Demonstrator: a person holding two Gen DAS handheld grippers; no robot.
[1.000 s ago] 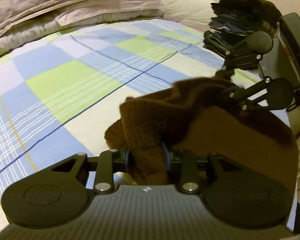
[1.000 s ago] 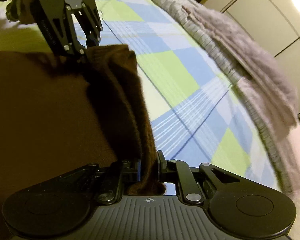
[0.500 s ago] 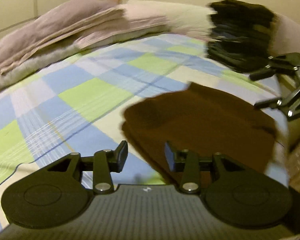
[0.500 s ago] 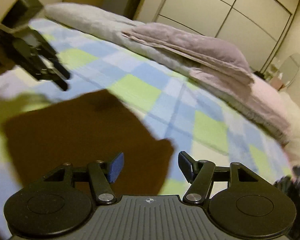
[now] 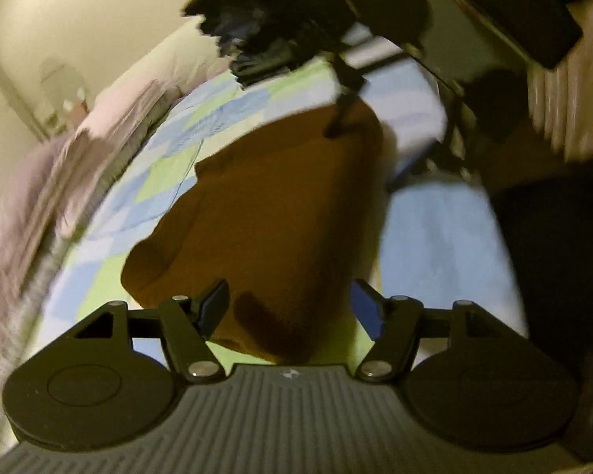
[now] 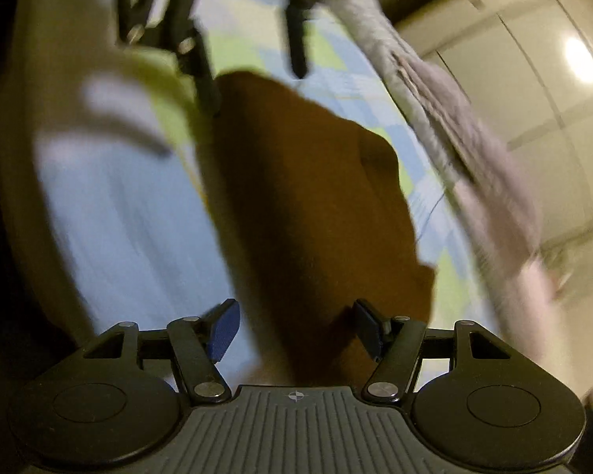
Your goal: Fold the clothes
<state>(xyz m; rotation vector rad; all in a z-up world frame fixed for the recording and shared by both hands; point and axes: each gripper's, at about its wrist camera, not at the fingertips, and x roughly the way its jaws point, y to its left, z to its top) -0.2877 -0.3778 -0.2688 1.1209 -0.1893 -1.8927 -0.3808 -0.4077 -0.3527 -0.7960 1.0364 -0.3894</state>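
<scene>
A folded brown knit garment (image 5: pixel 272 213) lies flat on the checked blue and green bedspread (image 5: pixel 435 245). My left gripper (image 5: pixel 290 310) is open and empty, just above the garment's near end. My right gripper (image 6: pixel 296 328) is open and empty over the opposite end of the same garment (image 6: pixel 308 197). Each gripper shows in the other's view: the right one (image 5: pixel 359 126) at the far end, the left one (image 6: pixel 253 71) likewise. Both views are motion-blurred.
A pile of dark clothes (image 5: pixel 272 23) sits at the far end of the bed. A grey-lilac quilt (image 5: pixel 39 181) lies along the bed's far side, also in the right wrist view (image 6: pixel 466 126). Wardrobe doors (image 6: pixel 533 79) stand beyond.
Both grippers held the brown garment one second ago, then let go and opened. Since then both have swung round over the garment, which lies folded on the bed.
</scene>
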